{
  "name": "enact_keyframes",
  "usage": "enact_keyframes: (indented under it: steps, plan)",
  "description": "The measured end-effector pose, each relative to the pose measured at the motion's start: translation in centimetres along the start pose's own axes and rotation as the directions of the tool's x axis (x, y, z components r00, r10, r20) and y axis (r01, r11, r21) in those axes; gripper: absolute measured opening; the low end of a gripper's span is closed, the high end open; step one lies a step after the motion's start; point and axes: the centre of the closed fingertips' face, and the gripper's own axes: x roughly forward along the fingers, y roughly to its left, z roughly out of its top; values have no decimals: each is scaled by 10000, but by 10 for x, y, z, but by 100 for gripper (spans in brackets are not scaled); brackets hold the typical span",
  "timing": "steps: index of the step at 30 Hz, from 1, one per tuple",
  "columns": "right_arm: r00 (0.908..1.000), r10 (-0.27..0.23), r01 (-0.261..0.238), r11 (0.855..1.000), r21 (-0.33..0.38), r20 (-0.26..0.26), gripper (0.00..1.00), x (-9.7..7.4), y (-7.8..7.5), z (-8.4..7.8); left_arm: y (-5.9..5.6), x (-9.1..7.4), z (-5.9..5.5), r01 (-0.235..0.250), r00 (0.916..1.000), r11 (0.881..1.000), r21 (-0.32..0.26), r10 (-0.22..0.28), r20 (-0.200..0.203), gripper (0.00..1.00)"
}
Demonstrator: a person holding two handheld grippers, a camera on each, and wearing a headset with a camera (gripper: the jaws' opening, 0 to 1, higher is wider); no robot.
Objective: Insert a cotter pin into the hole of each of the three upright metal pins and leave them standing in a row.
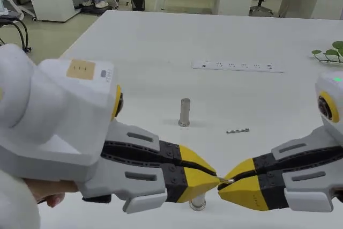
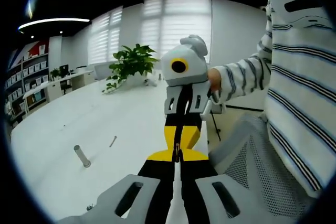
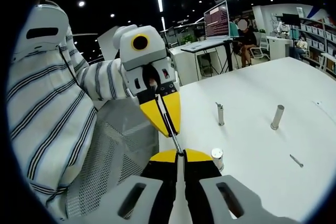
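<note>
Both grippers meet tip to tip low in the head view. My left gripper (image 1: pixel 216 178) and my right gripper (image 1: pixel 227 183) are each shut on the ends of one thin cotter pin (image 1: pixel 225 179), held above the table. In the right gripper view the cotter pin (image 3: pixel 171 129) runs from my right gripper (image 3: pixel 179 153) up into the left gripper (image 3: pixel 164 109). One upright metal pin (image 1: pixel 185 112) stands mid-table. Another upright pin (image 1: pixel 197 203) stands right under the tips. The right gripper view has three upright pins (image 3: pixel 220 114) (image 3: pixel 277 117) (image 3: pixel 217 157). A loose cotter pin (image 1: pixel 237 131) lies on the table.
A white power strip (image 1: pixel 237 66) lies further back on the white table (image 1: pixel 144 52). A potted plant (image 1: pixel 329 52) sits at the right edge. A person's striped sleeve (image 2: pixel 247 74) holds the right gripper (image 2: pixel 181 93). A mesh chair (image 3: pixel 113 156) is beside the table.
</note>
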Motion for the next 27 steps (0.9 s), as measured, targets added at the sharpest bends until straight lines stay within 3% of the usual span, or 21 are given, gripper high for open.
enact_keyframes:
  steps: [18, 20, 23, 27]
  plan:
    - [9978, 325, -356, 9980, -517, -583, 0, -1, 13, -6, -8, 3, -15, 533, 9974, 9984, -185, -542, -485, 0]
    - [9977, 491, -502, 9985, -225, -470, 0, -2, 15, -6, -10, 4, -16, 668, 9963, 9970, -386, -687, -508, 0]
    - [9990, 381, -383, 9992, -73, -223, 0, -4, 13, -4, -9, 4, -14, 667, 9969, 9975, -241, -676, -394, 0]
    - [9996, 262, -262, 9997, 27, -86, 0, -5, 13, -2, -6, 5, -15, 644, 9972, 9953, -725, -668, -322, 0]
